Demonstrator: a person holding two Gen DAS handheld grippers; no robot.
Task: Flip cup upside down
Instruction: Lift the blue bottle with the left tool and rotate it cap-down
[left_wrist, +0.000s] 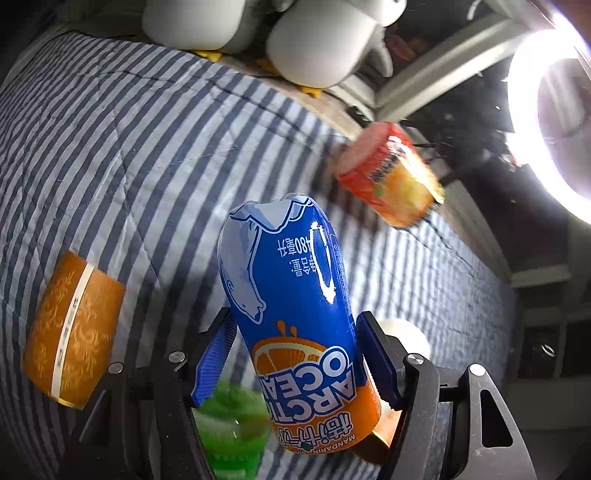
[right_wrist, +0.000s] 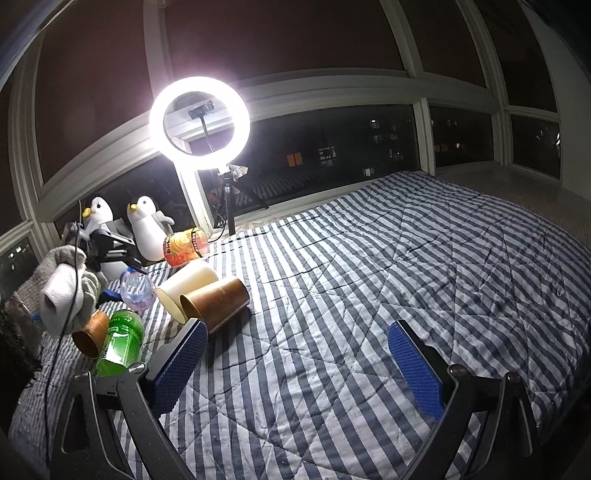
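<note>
My left gripper (left_wrist: 295, 325) is shut on a blue and orange "Arctic Ocean" bottle (left_wrist: 291, 295), whose print reads upside down; its far end points up over the striped bedspread (left_wrist: 147, 166). A brown patterned cup (left_wrist: 74, 332) lies on its side to the left. In the right wrist view a brown cup (right_wrist: 216, 301) and a cream cup (right_wrist: 188, 288) lie on their sides just beyond my left finger, with another brown cup (right_wrist: 92, 332) further left. My right gripper (right_wrist: 295, 328) is open above the bedspread (right_wrist: 369, 277), nothing between its fingers.
A green bottle (right_wrist: 120, 339) and an orange-red container (right_wrist: 184, 245) lie near the cups. Two plush penguins (right_wrist: 147, 225) and a lit ring light (right_wrist: 199, 122) stand by the window. A gloved hand (right_wrist: 66, 291) holds the other gripper at the left.
</note>
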